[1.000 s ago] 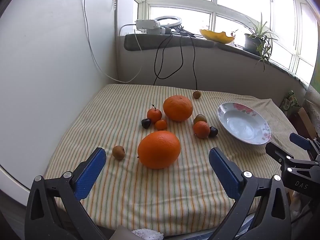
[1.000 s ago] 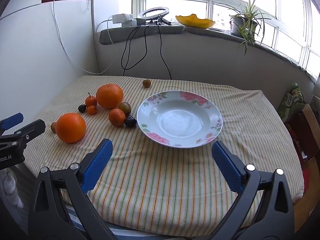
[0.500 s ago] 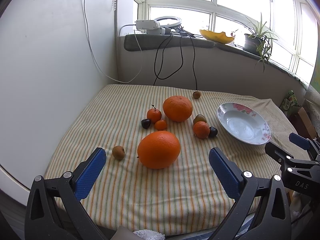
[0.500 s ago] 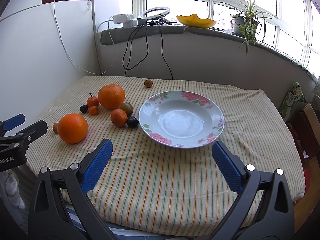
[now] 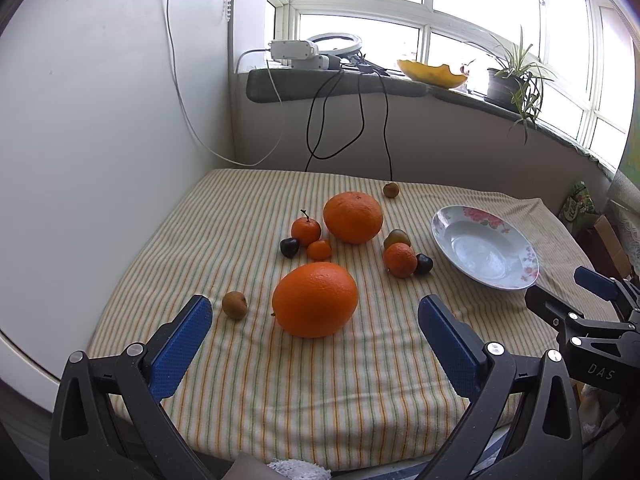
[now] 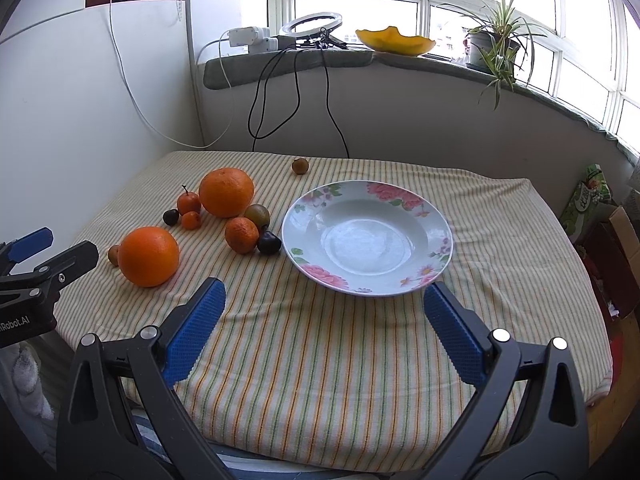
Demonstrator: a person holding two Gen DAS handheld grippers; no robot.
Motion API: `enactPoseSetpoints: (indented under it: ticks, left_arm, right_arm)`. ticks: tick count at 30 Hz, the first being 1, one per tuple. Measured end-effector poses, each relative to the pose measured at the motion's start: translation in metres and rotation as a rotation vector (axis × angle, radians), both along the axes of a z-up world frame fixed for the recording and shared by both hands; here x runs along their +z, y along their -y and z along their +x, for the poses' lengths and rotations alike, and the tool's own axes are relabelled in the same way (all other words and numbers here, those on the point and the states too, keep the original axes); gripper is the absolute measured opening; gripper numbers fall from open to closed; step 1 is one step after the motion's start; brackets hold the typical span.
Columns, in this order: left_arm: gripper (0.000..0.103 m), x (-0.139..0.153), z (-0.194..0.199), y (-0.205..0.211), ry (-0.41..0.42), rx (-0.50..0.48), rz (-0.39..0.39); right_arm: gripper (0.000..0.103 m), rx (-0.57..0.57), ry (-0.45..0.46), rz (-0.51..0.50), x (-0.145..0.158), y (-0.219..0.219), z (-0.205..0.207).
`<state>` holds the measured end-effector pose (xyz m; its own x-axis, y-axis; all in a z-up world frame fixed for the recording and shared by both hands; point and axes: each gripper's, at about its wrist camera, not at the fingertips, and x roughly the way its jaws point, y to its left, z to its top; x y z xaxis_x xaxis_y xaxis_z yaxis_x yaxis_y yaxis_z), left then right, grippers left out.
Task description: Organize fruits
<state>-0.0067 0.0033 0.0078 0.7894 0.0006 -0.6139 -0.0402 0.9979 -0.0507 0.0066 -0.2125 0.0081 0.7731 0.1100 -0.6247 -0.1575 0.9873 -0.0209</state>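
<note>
Several fruits lie on the striped tablecloth. A big orange (image 5: 315, 299) (image 6: 148, 256) sits nearest, a second big orange (image 5: 353, 217) (image 6: 226, 192) behind it. Small fruits lie around them: a mandarin (image 5: 400, 260) (image 6: 241, 235), dark plums (image 5: 289, 247) (image 6: 268, 242) and a brown fruit (image 5: 235, 305). An empty white floral plate (image 5: 484, 253) (image 6: 367, 237) stands to the right. My left gripper (image 5: 314, 332) is open and empty, just short of the near orange. My right gripper (image 6: 323, 318) is open and empty, in front of the plate.
The table (image 6: 360, 360) stands in a corner, with a white wall on the left and a windowsill (image 6: 400, 60) behind. Cables (image 6: 296, 92) hang from the sill. A lone brown fruit (image 6: 300, 166) lies at the back. Boxes (image 6: 612, 240) stand right of the table.
My right gripper has drifted slightly to the left, so the fruits and plate shift right in its view. My left gripper has hardly moved. No fruit has moved.
</note>
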Motion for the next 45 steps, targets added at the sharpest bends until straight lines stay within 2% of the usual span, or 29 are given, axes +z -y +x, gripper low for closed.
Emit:
enactPoseSetpoints:
  ticks: [33,45]
  left_arm:
    - [0.102,-0.001,0.002,-0.002,-0.002,-0.003,-0.009]
    - [0.102,-0.013,0.009,-0.015,-0.034,0.012,-0.026]
  right_arm:
    - [0.102,0.026,-0.008,0.002,-0.003,-0.004,0.002]
    - [0.102,0.055,-0.013,0.008,-0.007,-0.010,0.009]
